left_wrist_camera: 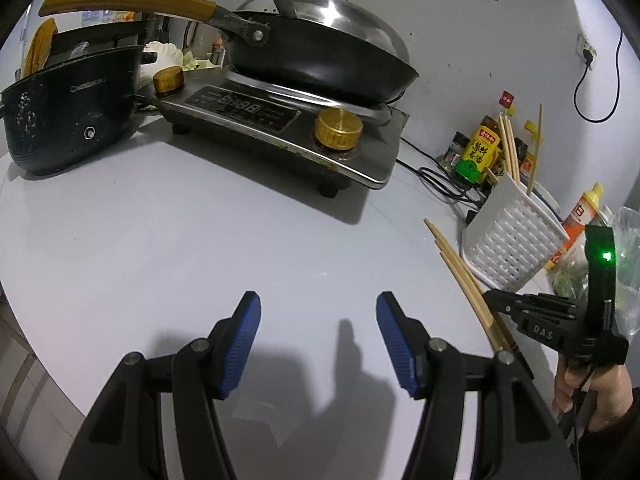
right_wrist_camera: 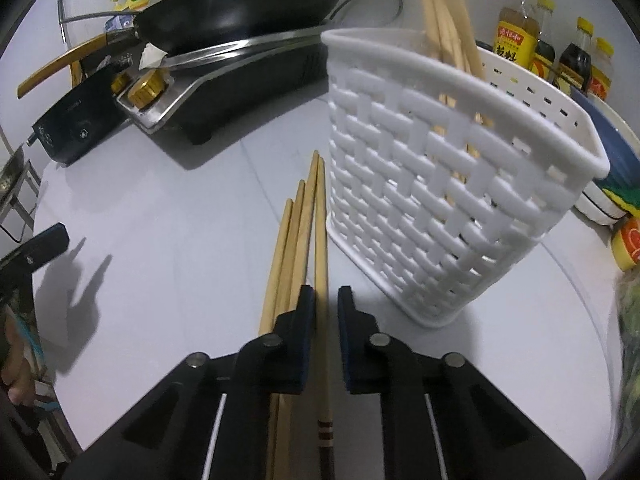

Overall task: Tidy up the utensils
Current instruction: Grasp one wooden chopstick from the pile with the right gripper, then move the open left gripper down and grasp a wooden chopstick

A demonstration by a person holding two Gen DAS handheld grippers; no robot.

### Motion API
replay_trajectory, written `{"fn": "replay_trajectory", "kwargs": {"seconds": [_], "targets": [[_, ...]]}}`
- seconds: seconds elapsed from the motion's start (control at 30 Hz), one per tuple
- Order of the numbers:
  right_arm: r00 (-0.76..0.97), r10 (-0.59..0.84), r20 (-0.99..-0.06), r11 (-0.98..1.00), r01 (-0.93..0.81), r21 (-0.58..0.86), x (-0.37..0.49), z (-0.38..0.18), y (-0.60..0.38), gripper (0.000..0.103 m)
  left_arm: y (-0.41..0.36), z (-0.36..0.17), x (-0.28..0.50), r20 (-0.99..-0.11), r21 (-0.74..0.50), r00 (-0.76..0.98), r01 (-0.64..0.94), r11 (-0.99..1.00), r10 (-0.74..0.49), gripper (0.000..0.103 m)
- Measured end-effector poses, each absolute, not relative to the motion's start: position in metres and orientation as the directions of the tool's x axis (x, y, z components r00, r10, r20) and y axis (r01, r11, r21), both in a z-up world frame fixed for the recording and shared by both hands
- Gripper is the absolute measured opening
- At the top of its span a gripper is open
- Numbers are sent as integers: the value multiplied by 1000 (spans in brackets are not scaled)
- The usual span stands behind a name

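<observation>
Several wooden chopsticks (right_wrist_camera: 298,232) lie side by side on the white table, left of a white woven utensil basket (right_wrist_camera: 448,208) that holds more chopsticks (right_wrist_camera: 444,12). My right gripper (right_wrist_camera: 326,304) is low over the lying chopsticks. Its jaws are a narrow gap apart around the rightmost chopstick (right_wrist_camera: 321,240) and do not visibly clamp it. My left gripper (left_wrist_camera: 318,320) is wide open and empty above bare table. In the left wrist view the lying chopsticks (left_wrist_camera: 460,272), the basket (left_wrist_camera: 516,236) and the right gripper (left_wrist_camera: 504,306) sit at the right.
A gas stove (left_wrist_camera: 280,128) with a black wok (left_wrist_camera: 320,60) and steel lid stands at the back. A black rice cooker (left_wrist_camera: 68,108) is at the left. Sauce bottles (left_wrist_camera: 480,148) and cables stand by the wall. A blue bowl stack (right_wrist_camera: 612,168) is behind the basket.
</observation>
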State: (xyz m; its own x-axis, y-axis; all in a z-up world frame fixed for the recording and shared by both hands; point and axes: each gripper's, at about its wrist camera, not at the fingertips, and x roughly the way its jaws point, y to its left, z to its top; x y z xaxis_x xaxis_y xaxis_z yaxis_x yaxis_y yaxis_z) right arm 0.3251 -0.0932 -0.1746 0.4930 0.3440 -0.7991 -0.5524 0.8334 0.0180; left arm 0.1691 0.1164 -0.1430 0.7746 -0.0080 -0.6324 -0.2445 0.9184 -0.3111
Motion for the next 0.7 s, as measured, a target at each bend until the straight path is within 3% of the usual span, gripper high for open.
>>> {"fn": "replay_trajectory", "kwargs": {"seconds": [0.7], "targets": [[454, 418, -787, 777, -628, 51, 267, -166, -170, 6, 2, -132, 215, -701, -189, 707, -66, 980, -88, 60]]}}
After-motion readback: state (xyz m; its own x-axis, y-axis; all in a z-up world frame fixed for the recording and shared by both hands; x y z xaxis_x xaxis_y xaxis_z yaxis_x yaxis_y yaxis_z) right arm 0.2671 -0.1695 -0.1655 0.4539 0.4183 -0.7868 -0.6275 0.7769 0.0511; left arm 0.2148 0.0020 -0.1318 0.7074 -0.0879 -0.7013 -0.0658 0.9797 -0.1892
